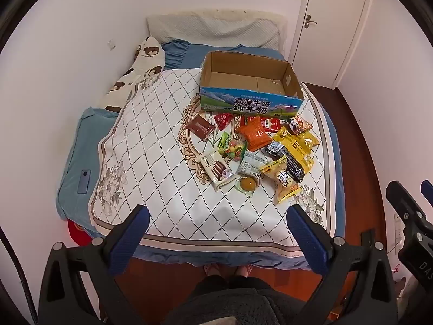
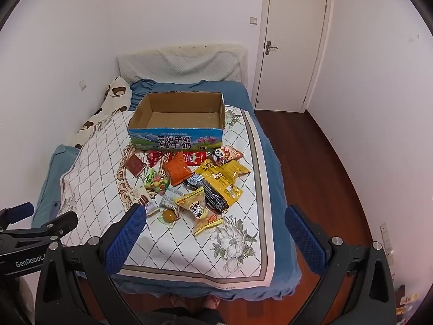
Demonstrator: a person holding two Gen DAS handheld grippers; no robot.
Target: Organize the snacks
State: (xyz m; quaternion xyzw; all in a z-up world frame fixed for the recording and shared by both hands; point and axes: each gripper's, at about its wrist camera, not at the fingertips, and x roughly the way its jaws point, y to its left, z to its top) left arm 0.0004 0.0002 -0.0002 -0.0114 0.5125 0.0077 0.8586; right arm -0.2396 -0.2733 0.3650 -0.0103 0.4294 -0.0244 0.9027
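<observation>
Both claws hang released above the near edge of the bed, nothing in either. Left gripper (image 1: 216,224) sits bottom centre of its view w/ jaws spread wide; right gripper (image 2: 216,227) same, bottom centre of the right wrist view, also visible at the right edge of the left view.

Task things: a loose heap of snack packets (image 1: 251,151) lies centre-right of the left view, on the white diamond-pattern quilted cover (image 1: 151,146). Just behind the heap, toward upper centre, stands the open brown cardboard milk carton box w/ blue printed front (image 1: 249,84), apparently empty inside. Heap's back packets lie right by the box front; can't tell if they touch.

Step in hand, as I judge it: 1st pick, nothing packed yet. Do it well by starting w/ outliers, not the overlapped middle. The pale flat biscuit packet w/ brown sticks printed (image 1: 216,169) sits at the heap's near-left edge, mostly clear of others; its long axis runs diagonal, upper left to lower right of frame. Turn the claw so the jaws close across its short side, pinch a sealed edge, lift, drop into the box.

The dark long packet (image 1: 293,162) also runs diagonal, upper left to lower right, but yellow bags (image 1: 297,142) overlap it, so leave for later. Soft bedding gives, so press lightly.
</observation>
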